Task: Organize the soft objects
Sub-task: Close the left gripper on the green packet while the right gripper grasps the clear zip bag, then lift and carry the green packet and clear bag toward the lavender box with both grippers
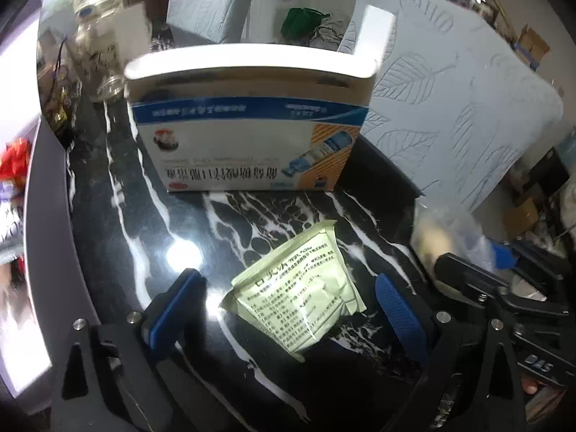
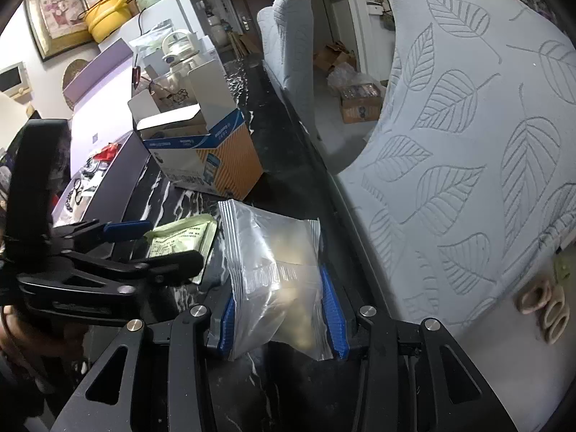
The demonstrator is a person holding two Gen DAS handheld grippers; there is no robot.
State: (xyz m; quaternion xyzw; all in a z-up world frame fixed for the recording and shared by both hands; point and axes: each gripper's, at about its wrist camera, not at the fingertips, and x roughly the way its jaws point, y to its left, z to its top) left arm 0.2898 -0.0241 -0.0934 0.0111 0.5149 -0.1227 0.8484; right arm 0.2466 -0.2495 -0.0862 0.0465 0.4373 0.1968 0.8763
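1. Holding the clear zip bag (image 2: 273, 280) in my right tool (image 2: 280, 318), I have its two blue pads pressed against the bag's sides, so this tool is closed on it. The bag stands roughly upright, zip strip uppermost and leaning away from me, pale soft contents in its lower half; I cannot tell whether its bottom touches the black marbled worktop (image 1: 118, 194).
2. My left tool (image 1: 288, 309) is spread wide and grips nothing. The pale green sachet (image 1: 298, 295) lies flat on the worktop between its fingers, touching neither as far as I can tell.
3. The sachet's long axis runs diagonally, near corner toward my left finger, far corner up and to the right, so it sits skewed to the closing line. I judge a slight turn of the wrist would square the pads to its edges.
4. The open carton (image 1: 248, 133) stands straight ahead beyond the sachet, flaps up, its printed face toward me and mouth upward. It lies ahead and to the left of the bag in my right tool.
5. My left tool is nearer the sachet; I judge both soft things belong in the carton.
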